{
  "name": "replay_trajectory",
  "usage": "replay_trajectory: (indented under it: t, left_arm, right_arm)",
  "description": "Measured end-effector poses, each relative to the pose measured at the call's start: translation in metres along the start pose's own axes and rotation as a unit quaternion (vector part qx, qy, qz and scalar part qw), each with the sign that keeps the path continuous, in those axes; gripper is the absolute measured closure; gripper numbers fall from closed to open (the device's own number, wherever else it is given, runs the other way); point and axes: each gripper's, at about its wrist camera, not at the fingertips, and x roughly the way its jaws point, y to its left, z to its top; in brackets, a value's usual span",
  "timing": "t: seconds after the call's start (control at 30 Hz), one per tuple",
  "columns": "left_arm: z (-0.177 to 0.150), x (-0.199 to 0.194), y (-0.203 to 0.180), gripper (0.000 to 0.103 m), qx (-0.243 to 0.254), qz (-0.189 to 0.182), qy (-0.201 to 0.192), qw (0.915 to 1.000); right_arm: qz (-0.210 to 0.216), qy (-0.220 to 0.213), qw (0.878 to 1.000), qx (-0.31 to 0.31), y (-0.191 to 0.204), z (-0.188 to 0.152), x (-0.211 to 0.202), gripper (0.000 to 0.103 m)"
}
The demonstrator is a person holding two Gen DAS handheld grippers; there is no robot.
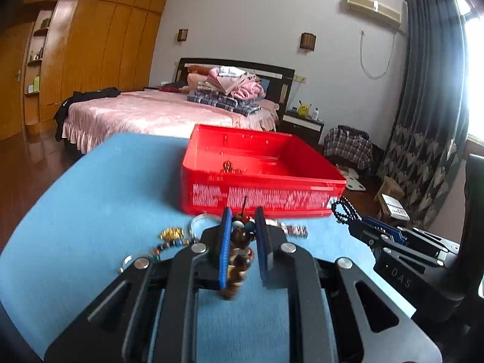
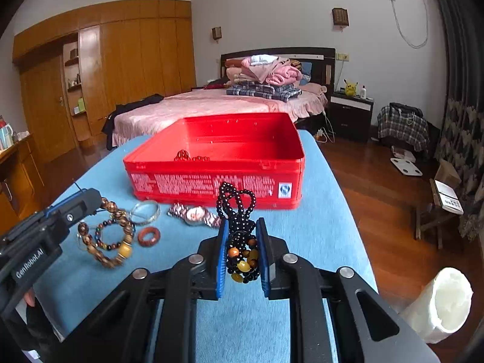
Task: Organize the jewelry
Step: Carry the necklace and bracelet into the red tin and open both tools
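Blue pads of the right gripper [image 2: 242,251] clamp a black bead strand [image 2: 237,211] low in the centre of the right wrist view; amber and orange beads bunch between the pads, and black loops stand up above them. At centre-bottom of the left wrist view, the left gripper [image 1: 243,242] is closed on a brown wooden bead bracelet [image 1: 239,257], which is blurred where it hangs below the pads.

Around them lies a blue cloth surface [image 2: 317,227]. On it, left of centre in the right view, rest a silver watch [image 2: 195,215], a clear bangle [image 2: 145,211], a red-brown ring [image 2: 148,236] and a multicoloured bead bracelet [image 2: 110,236]. Just behind stands an open red box [image 2: 217,181]; small pieces lie inside by its near wall, too tinted to identify.

Beyond is a bedroom: a pink bed [image 2: 211,106] with folded clothes, a wooden wardrobe [image 2: 136,54] at upper left, dark curtains [image 1: 429,106] at right, wood flooring. A white roll [image 2: 444,299] sits cut off at lower right of the right view.
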Motion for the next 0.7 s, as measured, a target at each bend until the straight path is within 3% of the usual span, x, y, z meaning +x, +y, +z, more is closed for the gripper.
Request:
replay_trajectory:
  t: [0.7]
  left_arm:
    - [0.091, 0.033, -0.01, 0.089, -0.024, -0.015, -0.078, 0.9965]
  right_arm:
    - [0.01, -0.051, 0.999, 0.009, -0.003, 0.086, 0.033, 0.085]
